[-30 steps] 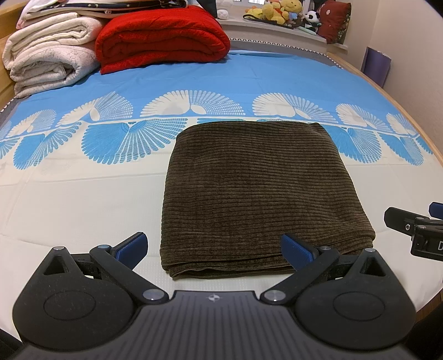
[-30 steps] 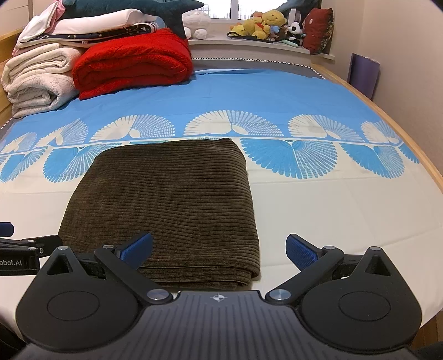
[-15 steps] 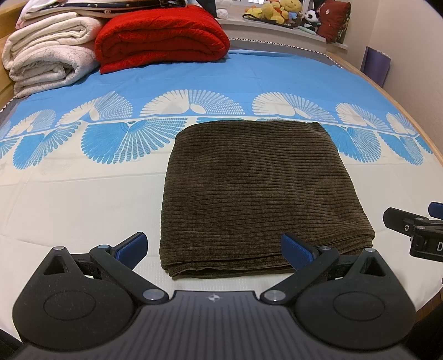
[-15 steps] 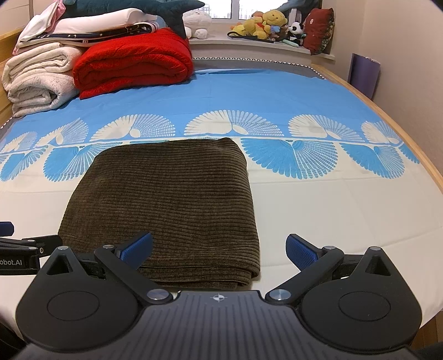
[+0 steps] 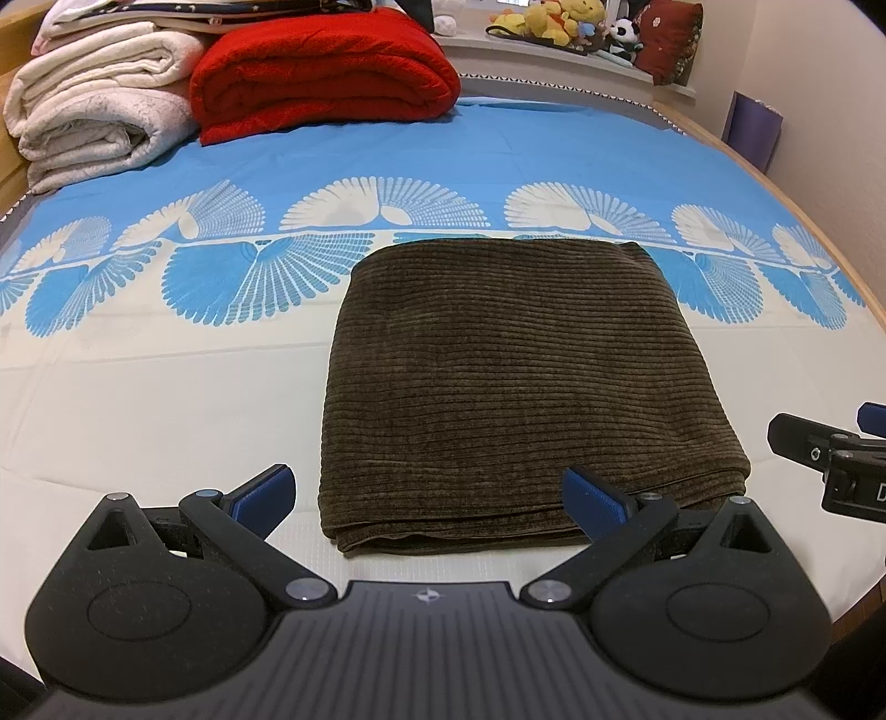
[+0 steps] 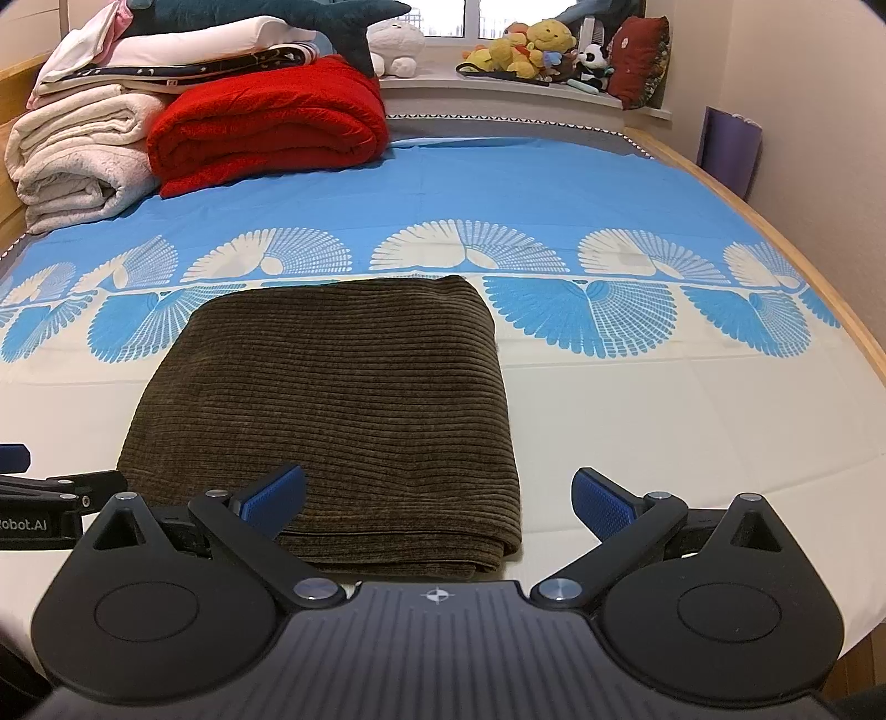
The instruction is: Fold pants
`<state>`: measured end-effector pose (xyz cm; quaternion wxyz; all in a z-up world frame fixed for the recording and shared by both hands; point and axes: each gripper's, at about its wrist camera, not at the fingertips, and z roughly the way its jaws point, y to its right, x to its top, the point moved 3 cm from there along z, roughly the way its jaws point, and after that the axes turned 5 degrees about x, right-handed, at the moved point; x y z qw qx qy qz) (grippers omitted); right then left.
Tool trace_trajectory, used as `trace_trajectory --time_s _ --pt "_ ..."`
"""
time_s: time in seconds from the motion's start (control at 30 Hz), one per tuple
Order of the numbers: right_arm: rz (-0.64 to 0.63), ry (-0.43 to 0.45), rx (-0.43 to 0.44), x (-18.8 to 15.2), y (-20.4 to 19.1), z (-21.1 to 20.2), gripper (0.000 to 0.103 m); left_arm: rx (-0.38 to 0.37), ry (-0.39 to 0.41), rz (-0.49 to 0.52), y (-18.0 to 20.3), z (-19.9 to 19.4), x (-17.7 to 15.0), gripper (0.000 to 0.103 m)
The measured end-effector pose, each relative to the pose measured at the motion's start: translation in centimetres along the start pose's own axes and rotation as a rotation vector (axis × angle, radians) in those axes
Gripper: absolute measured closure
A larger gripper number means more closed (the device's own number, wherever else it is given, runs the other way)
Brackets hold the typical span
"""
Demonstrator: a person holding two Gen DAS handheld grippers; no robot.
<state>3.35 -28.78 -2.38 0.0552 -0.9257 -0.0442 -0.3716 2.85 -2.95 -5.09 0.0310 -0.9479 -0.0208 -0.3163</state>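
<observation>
Dark brown corduroy pants (image 5: 515,376) (image 6: 343,399) lie flat on the bed as a folded rectangle, layered edges facing me. My left gripper (image 5: 429,498) hovers open just before the near edge, toward its left half, holding nothing. My right gripper (image 6: 437,501) is open too, over the near right corner of the pants, with nothing between its blue pads (image 6: 601,504). Each gripper shows at the edge of the other's view: the right gripper (image 5: 830,459) and the left gripper (image 6: 50,498).
The bed sheet (image 5: 138,399) is cream near me and blue with white fan prints farther back. A red blanket (image 5: 326,72) and white blankets (image 5: 94,116) are stacked at the far left. Stuffed toys (image 6: 531,50) line the windowsill. The wooden bed edge (image 6: 819,277) curves along the right.
</observation>
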Motion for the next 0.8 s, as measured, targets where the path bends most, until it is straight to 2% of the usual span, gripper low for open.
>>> trace_trajectory --time_s 0.8 --pt "0.001 0.000 -0.001 0.05 -0.06 0.01 0.001 0.004 0.002 0.009 0.02 -0.07 -0.13 0.000"
